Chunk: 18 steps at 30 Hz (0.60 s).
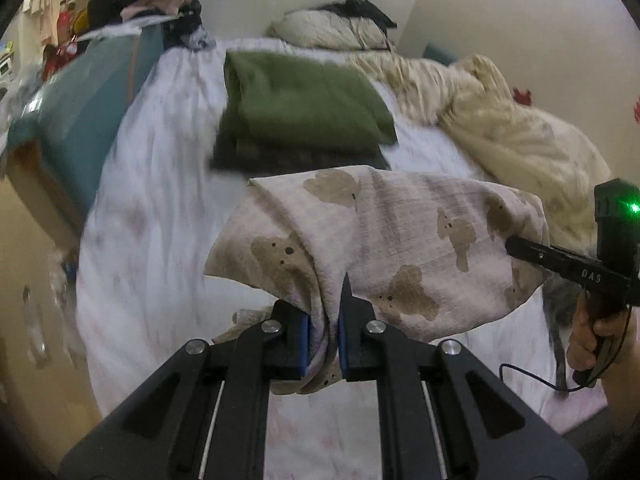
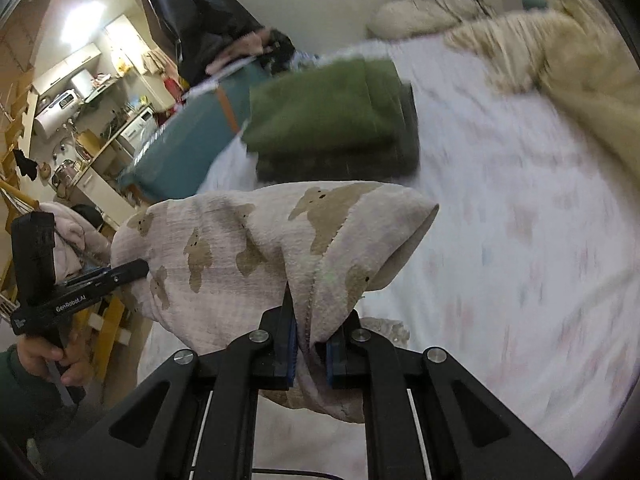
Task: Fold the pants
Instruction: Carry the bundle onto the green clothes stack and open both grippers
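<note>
The pants [image 1: 384, 240] are pale pink with brown bear prints, folded into a bundle and held in the air above the bed. My left gripper [image 1: 324, 344] is shut on one end of the bundle. My right gripper [image 2: 310, 354] is shut on the other end of the pants [image 2: 248, 240]. The right gripper also shows at the right of the left wrist view [image 1: 516, 246], its fingers against the cloth. The left gripper shows at the left of the right wrist view [image 2: 136, 270]. Both views are blurred by motion.
A stack of folded clothes with an olive green piece [image 1: 304, 96] on top lies on the white sheet [image 1: 160, 200] beyond the pants. A cream duvet [image 1: 500, 120] is bunched at the right. A teal bed frame [image 1: 80, 112] bounds the left.
</note>
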Motion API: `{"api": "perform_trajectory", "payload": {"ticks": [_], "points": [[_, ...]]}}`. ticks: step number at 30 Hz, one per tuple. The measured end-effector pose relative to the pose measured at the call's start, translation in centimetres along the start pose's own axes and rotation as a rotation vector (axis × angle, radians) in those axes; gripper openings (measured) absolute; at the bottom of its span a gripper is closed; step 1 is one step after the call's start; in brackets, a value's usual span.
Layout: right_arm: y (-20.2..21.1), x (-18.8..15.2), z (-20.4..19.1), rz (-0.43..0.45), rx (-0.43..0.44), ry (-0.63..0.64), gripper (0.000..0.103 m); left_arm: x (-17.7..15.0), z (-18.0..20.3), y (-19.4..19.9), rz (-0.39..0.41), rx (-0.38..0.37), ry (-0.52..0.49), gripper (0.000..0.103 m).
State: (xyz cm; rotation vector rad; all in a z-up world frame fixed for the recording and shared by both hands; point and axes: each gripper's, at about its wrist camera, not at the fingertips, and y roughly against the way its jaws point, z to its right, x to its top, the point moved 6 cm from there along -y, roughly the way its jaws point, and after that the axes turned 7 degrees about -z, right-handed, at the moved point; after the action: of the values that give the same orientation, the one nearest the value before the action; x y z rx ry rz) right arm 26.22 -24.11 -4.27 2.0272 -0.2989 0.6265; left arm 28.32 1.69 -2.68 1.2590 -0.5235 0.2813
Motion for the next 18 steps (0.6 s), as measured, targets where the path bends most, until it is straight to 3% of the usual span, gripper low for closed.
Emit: {"api": "perform_trajectory", "payload": {"ticks": [6, 10, 15, 18], "points": [[-3.2, 14.1, 1.1, 0.067, -0.054, 0.050, 0.009, 13.6, -3.3, -3.1, 0.051, 0.026, -0.003, 0.009], [-8.0, 23.6, 2.5, 0.070, -0.094, 0.047, 0.010, 21.3, -6.6, -8.0, 0.017, 0.083, -0.030, 0.009], [-16.0, 30.1, 5.5, -0.011, -0.171, 0.009, 0.009, 27.0, -10.8, -16.5, -0.078, 0.135, -0.019, 0.009], [-20.2, 30.8, 7.6, -0.081, -0.193, -0.046, 0.009, 27.9, -12.1, -20.5, -0.129, 0.169, -0.030, 0.009]]}}
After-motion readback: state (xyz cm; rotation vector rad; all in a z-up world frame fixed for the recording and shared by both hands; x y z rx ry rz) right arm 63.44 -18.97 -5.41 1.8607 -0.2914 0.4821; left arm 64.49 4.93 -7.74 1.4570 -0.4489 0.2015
